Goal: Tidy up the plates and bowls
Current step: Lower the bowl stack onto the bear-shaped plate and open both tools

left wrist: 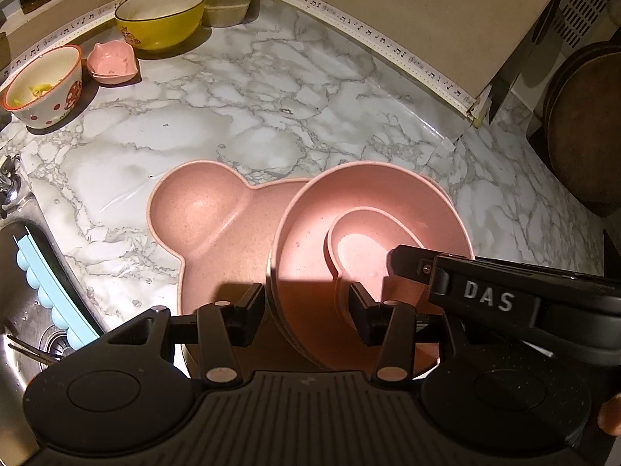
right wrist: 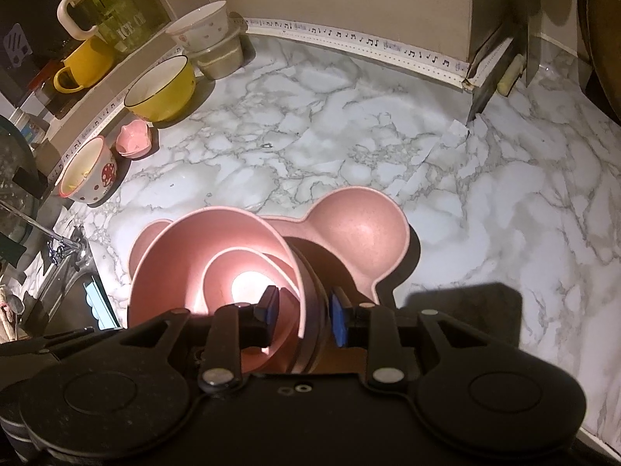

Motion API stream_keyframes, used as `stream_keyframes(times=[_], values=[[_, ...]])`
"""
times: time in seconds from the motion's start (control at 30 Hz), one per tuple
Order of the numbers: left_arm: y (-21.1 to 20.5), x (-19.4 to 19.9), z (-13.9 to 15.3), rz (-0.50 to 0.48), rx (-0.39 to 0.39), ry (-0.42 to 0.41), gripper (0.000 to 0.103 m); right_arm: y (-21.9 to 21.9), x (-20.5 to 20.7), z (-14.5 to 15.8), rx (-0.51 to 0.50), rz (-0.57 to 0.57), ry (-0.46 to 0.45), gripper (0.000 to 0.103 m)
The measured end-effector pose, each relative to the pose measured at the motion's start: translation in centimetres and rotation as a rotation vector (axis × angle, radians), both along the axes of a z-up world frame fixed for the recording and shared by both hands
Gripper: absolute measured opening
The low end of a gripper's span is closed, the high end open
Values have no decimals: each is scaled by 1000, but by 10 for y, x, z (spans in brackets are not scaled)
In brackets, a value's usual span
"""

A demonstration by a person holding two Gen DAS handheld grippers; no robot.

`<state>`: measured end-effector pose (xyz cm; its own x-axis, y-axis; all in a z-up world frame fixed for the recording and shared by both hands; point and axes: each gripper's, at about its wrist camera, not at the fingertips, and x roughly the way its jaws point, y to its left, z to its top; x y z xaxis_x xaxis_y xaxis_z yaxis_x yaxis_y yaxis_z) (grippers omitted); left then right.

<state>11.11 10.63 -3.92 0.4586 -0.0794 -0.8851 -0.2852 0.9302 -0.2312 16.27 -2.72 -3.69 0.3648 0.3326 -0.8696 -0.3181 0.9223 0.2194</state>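
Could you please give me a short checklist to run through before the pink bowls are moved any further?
1. Right gripper straddles the wall of the pink bowl stack, one finger inside, one outside: ok.
2. Firm clamp by the right: cannot tell.
3. Left gripper straddles the stack's near-left rim, fingers apart: ok; contact cannot tell.
4. Small pink bowl nested inside the stack: ok.
5. Stack level: not ok, tilted over the bear-shaped plate.
6. Yellow bowl and mushroom bowl stand far from the stack: ok.

Left hand-held gripper (left wrist: 306,312) has its 2 fingers spread apart; right hand-held gripper (right wrist: 304,320) has its fingers closed on a rim.
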Motion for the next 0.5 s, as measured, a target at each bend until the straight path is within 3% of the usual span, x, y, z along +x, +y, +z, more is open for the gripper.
stream_keyframes(times=[0.2,0.3,0.5], values=[[5,-7,6,13,11,-30,52,-8,-6,13,28,1,-47,33],[7,-13,10,12,9,-52,60,-12,-13,21,46,27,-86,38],[8,-27,19,16,41,-100,62,-24,-26,39,71,67,-192,58]])
